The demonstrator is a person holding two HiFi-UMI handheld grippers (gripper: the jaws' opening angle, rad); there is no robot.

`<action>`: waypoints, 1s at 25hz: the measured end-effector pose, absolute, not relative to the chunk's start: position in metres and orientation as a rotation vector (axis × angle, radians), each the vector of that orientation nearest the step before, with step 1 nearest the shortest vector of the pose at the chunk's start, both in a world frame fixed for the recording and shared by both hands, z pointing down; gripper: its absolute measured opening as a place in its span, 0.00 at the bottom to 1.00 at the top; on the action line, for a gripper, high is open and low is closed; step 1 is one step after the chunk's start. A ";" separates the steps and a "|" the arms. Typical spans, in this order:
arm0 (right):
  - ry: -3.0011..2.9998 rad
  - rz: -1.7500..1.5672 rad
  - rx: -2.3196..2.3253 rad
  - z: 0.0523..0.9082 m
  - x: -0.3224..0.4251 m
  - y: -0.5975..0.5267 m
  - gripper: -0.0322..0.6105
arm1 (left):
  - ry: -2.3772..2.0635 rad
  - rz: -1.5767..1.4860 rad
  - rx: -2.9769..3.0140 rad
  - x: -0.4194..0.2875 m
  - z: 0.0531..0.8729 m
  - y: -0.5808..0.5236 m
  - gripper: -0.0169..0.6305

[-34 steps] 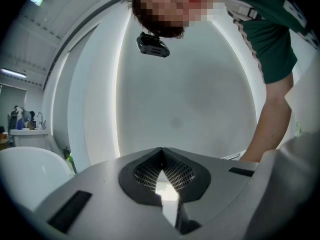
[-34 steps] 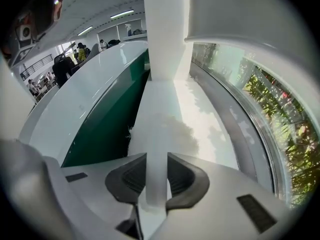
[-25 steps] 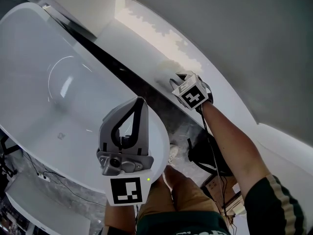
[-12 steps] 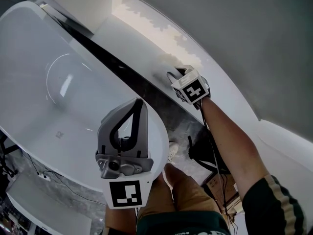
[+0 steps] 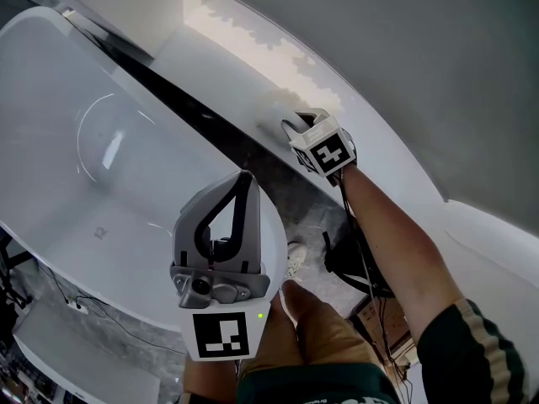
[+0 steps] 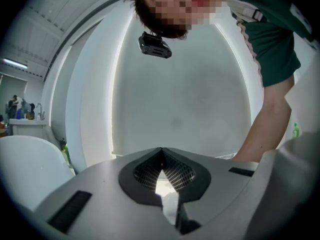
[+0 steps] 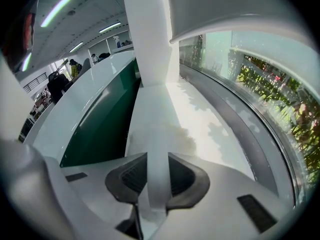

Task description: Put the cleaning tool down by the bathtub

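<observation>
Right hand-held gripper (image 5: 296,127) is clamped on the flat white handle of the cleaning tool (image 7: 155,139): in its own view the strip runs straight up between the two pads, which press on it from either side. The tool's pale, fuzzy head reaches out over the white ledge (image 5: 236,49) that runs along the far side of the bathtub (image 5: 50,66). Whether the head already touches the ledge I cannot tell.

By my judgement the carrying is nearly done and the step in hand is the set-down itself. The next move calls for lowering the tool until head and handle lie flat on the ledge, then parting the jaws and drawing the gripper back along the handle's line, so that the tool is not dragged off.

Left hand-held gripper (image 6: 161,154) has its jaws together with nothing between them; it points upward above the near rim of the tub, well apart from the work.

Between tub and ledge a dark strip of floor (image 5: 253,154) drops away, and a tool released too near the edge could slip into it. A window with greenery (image 7: 260,69) borders the ledge beyond. Lower down stand the person's shoe (image 5: 296,263) and a black bag (image 5: 354,263), neither of them in the way.
</observation>
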State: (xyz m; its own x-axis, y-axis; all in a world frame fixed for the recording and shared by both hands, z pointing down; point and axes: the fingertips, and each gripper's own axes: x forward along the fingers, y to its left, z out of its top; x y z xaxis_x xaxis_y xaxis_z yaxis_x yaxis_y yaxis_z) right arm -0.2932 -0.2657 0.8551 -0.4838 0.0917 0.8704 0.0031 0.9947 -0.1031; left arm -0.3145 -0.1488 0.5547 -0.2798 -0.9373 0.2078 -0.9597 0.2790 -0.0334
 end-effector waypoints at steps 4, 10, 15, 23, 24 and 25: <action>-2.092 0.070 -0.051 0.853 -0.295 -0.268 0.23 | -2.383 0.227 1.803 -0.311 0.554 -0.148 0.04; -2.111 0.113 -0.125 0.849 -0.293 -0.258 0.42 | -2.377 0.209 1.801 -0.311 0.556 -0.148 0.04; -2.117 0.109 -0.122 0.844 -0.297 -0.259 0.42 | -2.382 0.202 1.810 -0.310 0.552 -0.152 0.04; -2.146 0.098 -0.135 0.833 -0.299 -0.256 0.42 | -2.374 0.185 1.838 -0.310 0.548 -0.153 0.04; -2.155 0.092 -0.136 0.829 -0.299 -0.256 0.42 | -2.374 0.179 1.844 -0.309 0.546 -0.154 0.04; -2.166 0.085 -0.133 0.824 -0.300 -0.258 0.42 | -2.373 0.176 1.855 -0.309 0.543 -0.155 0.04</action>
State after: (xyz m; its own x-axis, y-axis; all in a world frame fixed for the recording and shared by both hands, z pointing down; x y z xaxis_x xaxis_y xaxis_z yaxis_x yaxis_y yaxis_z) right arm -0.2997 -0.2576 0.8240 -0.5591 0.1281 0.8191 0.0634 0.9917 -0.1119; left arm -0.3086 -0.1552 0.5428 -0.2391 -0.9561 0.1695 -0.9706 0.2401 -0.0150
